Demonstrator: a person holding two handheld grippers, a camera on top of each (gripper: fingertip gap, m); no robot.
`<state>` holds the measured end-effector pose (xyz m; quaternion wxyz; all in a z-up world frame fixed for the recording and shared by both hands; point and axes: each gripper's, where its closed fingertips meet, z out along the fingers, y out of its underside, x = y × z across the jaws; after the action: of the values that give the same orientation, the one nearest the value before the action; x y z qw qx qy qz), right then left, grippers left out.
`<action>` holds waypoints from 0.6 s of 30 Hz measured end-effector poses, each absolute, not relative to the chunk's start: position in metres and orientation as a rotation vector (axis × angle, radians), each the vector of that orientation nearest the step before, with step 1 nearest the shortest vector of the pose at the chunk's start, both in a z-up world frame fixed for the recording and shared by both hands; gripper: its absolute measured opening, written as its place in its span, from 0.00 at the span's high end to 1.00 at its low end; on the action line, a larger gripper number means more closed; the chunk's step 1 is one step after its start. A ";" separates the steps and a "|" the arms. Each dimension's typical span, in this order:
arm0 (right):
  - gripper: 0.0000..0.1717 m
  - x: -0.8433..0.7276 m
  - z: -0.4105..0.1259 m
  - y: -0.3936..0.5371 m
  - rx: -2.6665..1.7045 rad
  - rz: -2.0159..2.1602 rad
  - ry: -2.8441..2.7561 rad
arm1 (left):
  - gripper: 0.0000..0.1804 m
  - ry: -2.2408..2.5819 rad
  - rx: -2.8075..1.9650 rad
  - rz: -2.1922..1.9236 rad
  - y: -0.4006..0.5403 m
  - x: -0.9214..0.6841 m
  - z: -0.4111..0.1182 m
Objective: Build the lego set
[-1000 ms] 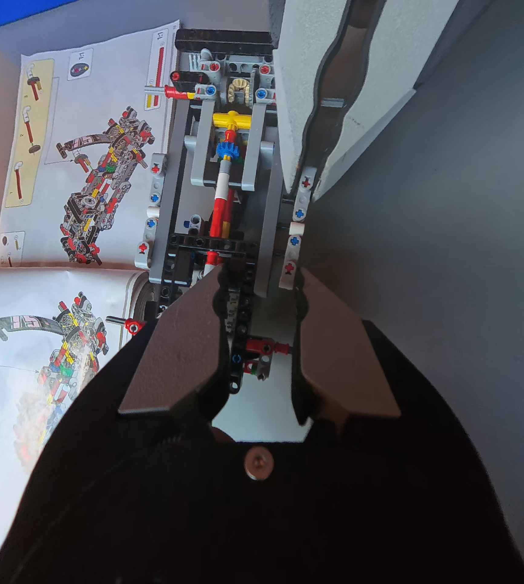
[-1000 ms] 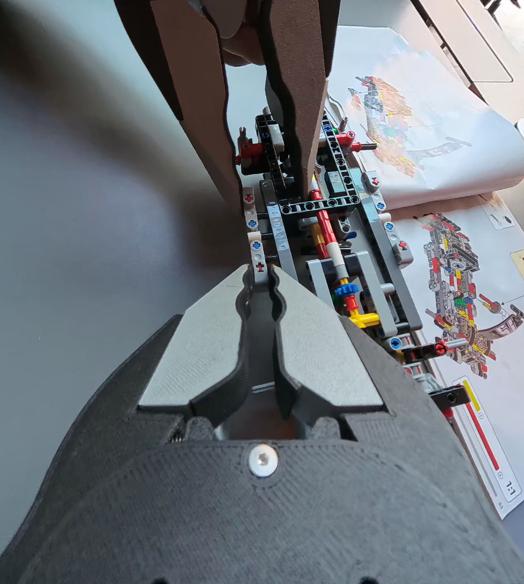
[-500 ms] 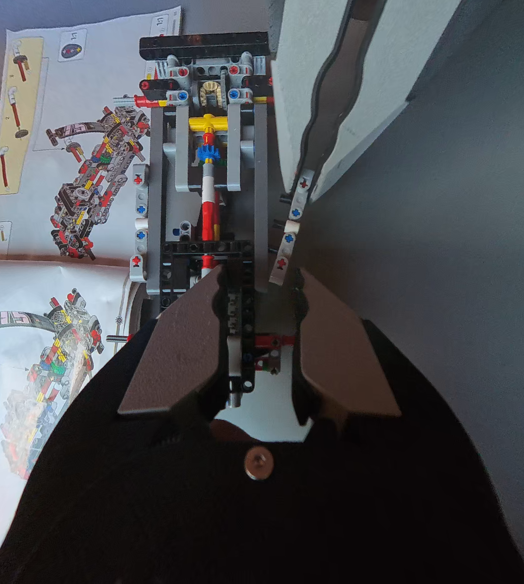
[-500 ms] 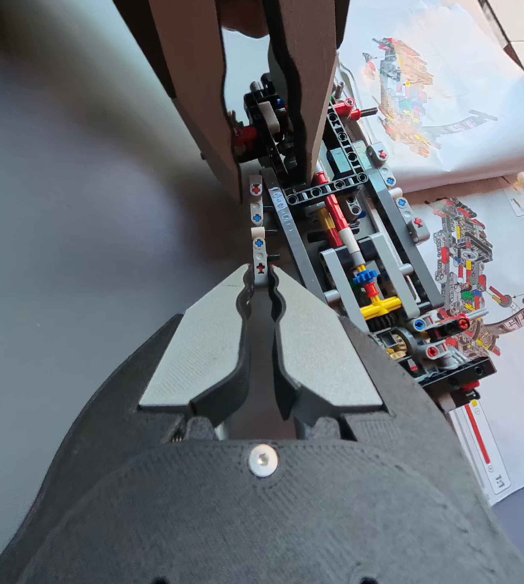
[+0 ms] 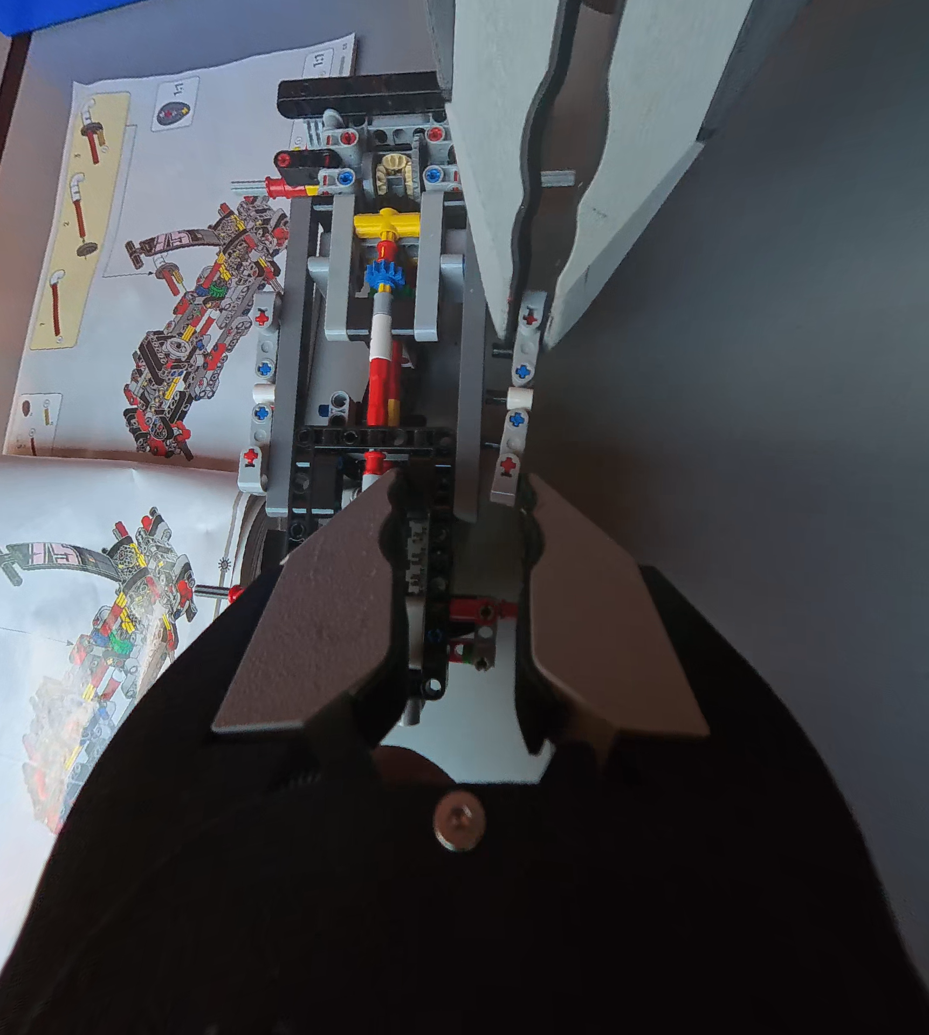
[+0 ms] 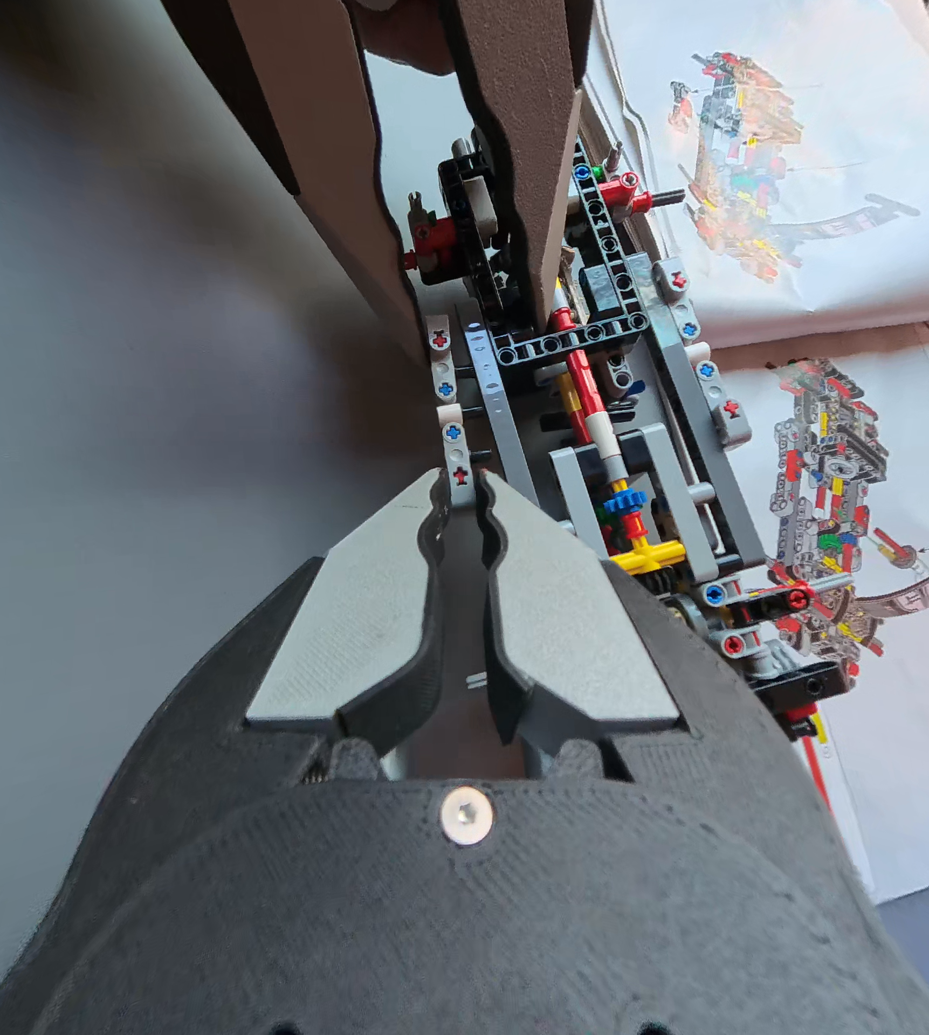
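Your right claw (image 6: 461, 487) is clamped on the end of a thin light-grey link (image 6: 457, 465) with a red cross-shaped pin, which juts from the side of the brick-built chassis (image 6: 619, 425); both pads press against that link, one on each face. The link hangs off the chassis's long grey side beam (image 6: 498, 414), beside a small white bush and a second link with blue pins.

Your left claw (image 5: 459, 493) stands spread around the other end of the same chassis (image 5: 378, 347). One finger lies against a black pin-hole beam (image 5: 439, 588) that runs back between the jaws — the other finger (image 5: 579, 605) sits out past a short red connector (image 5: 481, 610), and you cannot tell from either view whether that pad actually touches it.

The chassis rests on the grey surface (image 5: 787, 392), its far side overlapping an open instruction booklet (image 5: 114, 280). Inside the grey frame runs a red and white shaft (image 5: 381, 369), carrying a blue gear (image 5: 384, 275) and ending at a yellow cross-piece (image 5: 386, 223); a tan gear (image 5: 393, 168) sits in the end bracket beyond, and a black beam (image 5: 361, 96) caps that end. No box or tray shows, apart from a blue corner (image 5: 30, 14) at the top edge.
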<state>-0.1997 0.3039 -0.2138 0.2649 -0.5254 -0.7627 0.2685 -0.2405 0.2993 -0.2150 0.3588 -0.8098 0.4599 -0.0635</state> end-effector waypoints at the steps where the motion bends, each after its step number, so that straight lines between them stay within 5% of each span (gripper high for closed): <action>1: 0.96 -0.200 -0.215 0.304 -1.408 0.708 -2.067 | 0.79 1.190 -2.086 -0.158 0.299 -0.241 -0.215; 18: 0.95 -0.200 -0.219 0.311 -1.357 0.485 -1.985 | 0.80 1.207 -2.079 -0.120 0.299 -0.240 -0.216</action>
<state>-0.2005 0.3109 -0.2186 0.3376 -0.5206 -0.7618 0.1861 -0.2402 0.2991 -0.2156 0.3591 -0.8061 0.4680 -0.0465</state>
